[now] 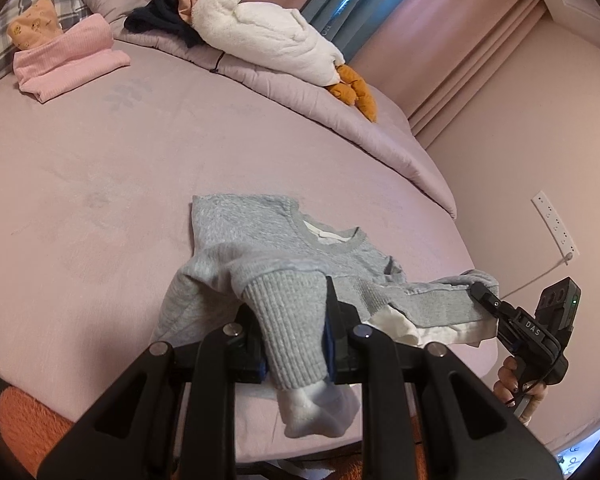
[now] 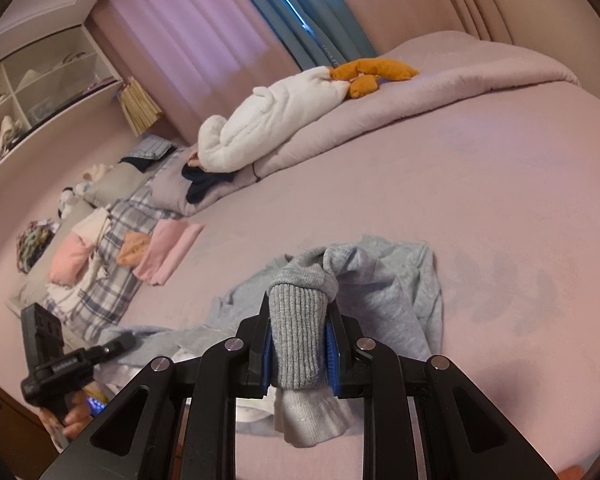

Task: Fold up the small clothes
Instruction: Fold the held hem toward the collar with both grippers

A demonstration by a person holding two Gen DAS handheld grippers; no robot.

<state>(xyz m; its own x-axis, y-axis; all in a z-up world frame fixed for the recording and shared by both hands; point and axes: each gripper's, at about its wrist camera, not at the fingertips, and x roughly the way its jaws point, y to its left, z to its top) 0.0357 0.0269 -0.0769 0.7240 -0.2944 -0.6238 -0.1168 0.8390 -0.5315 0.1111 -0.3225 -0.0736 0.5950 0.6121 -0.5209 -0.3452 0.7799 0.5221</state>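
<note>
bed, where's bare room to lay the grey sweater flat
The widest bare stretch of sheet lies between the grey sweater, the folded pink top and the quilt ridge under the plush goose. It is crowded by the plaid pillow.

shelf [image 2: 40, 92] contents too small to tell — sweater [image 1: 260, 248] front hidden underneath.

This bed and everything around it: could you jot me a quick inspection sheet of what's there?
Surface: pinkish-lilac bed sheet.
Job's things: grey sweatshirt lies crumpled; folded pink garment by the pillows.
Clutter: white plush goose, dark garment.
Grippers: left gripper pinches one ribbed cuff; right gripper pinches the other cuff.
Cables: white cord from wall power strip.
Surroundings: curtains, shelf unit.
</note>
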